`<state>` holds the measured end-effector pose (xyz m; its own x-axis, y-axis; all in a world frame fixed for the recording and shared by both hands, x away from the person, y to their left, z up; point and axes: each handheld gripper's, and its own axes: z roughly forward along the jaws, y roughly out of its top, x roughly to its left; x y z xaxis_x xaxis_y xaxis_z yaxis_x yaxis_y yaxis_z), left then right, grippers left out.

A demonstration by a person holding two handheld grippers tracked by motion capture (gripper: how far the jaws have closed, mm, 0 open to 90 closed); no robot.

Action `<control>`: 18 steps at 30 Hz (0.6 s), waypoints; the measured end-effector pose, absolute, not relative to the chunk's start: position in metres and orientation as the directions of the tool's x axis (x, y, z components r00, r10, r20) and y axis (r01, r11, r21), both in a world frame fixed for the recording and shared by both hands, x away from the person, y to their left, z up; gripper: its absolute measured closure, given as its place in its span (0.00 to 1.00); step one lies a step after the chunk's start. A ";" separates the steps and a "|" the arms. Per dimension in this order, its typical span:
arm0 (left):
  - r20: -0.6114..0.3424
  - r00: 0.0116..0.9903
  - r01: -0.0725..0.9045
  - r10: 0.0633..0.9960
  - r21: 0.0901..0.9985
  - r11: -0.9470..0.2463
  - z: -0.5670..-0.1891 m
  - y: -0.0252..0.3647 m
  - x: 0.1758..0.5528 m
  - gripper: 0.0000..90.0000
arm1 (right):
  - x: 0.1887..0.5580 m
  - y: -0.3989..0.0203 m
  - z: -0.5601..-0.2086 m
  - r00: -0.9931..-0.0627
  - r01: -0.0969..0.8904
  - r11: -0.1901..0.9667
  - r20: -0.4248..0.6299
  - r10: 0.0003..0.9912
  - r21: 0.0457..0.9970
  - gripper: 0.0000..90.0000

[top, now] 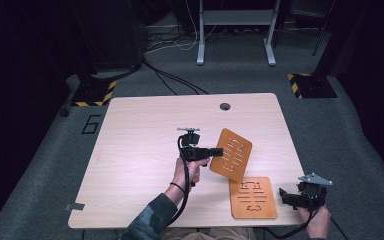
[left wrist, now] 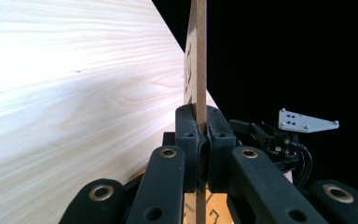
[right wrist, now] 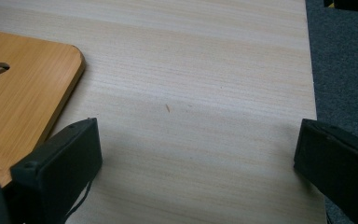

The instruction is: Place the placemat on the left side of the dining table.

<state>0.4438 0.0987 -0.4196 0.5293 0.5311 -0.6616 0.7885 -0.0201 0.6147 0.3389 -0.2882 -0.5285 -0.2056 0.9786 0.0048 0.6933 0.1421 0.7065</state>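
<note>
1. Currently, a thin orange-brown wooden panel with cut slots (top: 231,154) is clamped by its edge between the jaws of the left gripper (top: 216,152) and is held tilted above the pale wooden table (top: 145,150), clear of its surface.
2. Seen from the left gripper view, the panel (left wrist: 199,60) is gripped edge-on, with both black pads pressed flat against its two faces.
3. A second slotted orange-brown wooden panel (top: 253,197) is lying flat near the table's front edge, just beside and below the lifted one.
4. The right gripper (top: 286,196) is held at the table's front right corner, just beside the flat panel; its jaws are spread wide with nothing between them, as the right gripper view shows.
5. The step in hand is judged to be the carrying of the lifted panel, probably toward the flat one for fitting together.
6. For the next move, the lifted panel would need to be lined up with the slots of the flat panel, and the flat panel would likely have to be steadied by the right gripper.
</note>
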 end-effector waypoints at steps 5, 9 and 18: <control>-0.649 0.525 0.782 0.552 0.623 -0.012 -0.416 0.112 0.446 0.96 | 0.339 -0.288 -0.528 -0.205 0.693 0.142 0.005 0.979 0.707 0.00; -0.646 0.515 0.780 0.564 0.626 0.005 -0.414 0.123 0.449 0.96 | 0.339 -0.288 -0.528 -0.205 0.693 0.141 0.005 0.979 0.706 0.00; -0.638 0.484 0.778 0.599 0.628 0.040 -0.409 0.150 0.453 0.96 | 0.339 -0.288 -0.528 -0.205 0.694 0.142 0.004 0.979 0.706 0.00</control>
